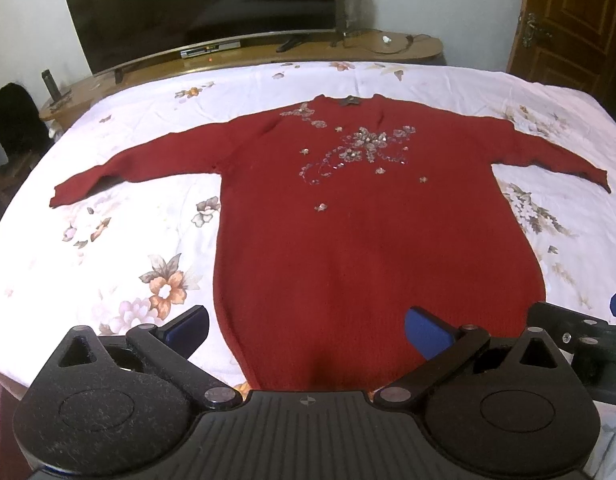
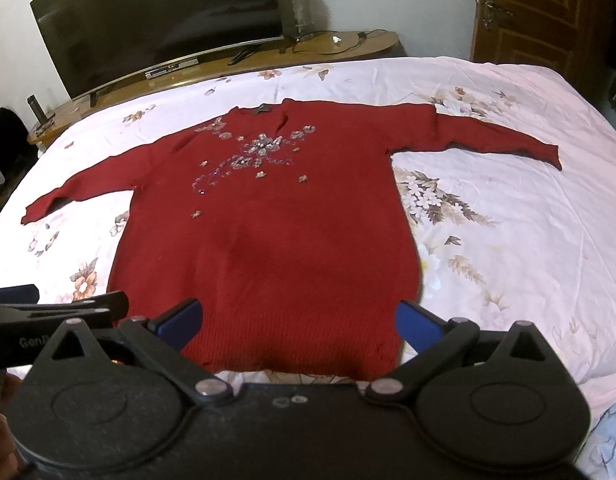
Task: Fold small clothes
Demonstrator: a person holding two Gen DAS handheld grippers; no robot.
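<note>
A dark red long-sleeved sweater [image 1: 371,232] with a beaded flower pattern on the chest lies flat on the bed, front up, both sleeves spread out; it also shows in the right wrist view [image 2: 276,248]. My left gripper [image 1: 308,330] is open and empty, above the hem at its left side. My right gripper [image 2: 300,322] is open and empty, above the hem at its right side. The right gripper's body shows at the right edge of the left wrist view [image 1: 587,344], and the left gripper's body at the left edge of the right wrist view [image 2: 48,316].
The bed has a white sheet with a flower print [image 1: 120,248]. Behind it stand a low wooden TV bench [image 1: 387,46] with a large dark television [image 1: 196,4], cables and small items. A wooden door [image 1: 567,16] is at the back right.
</note>
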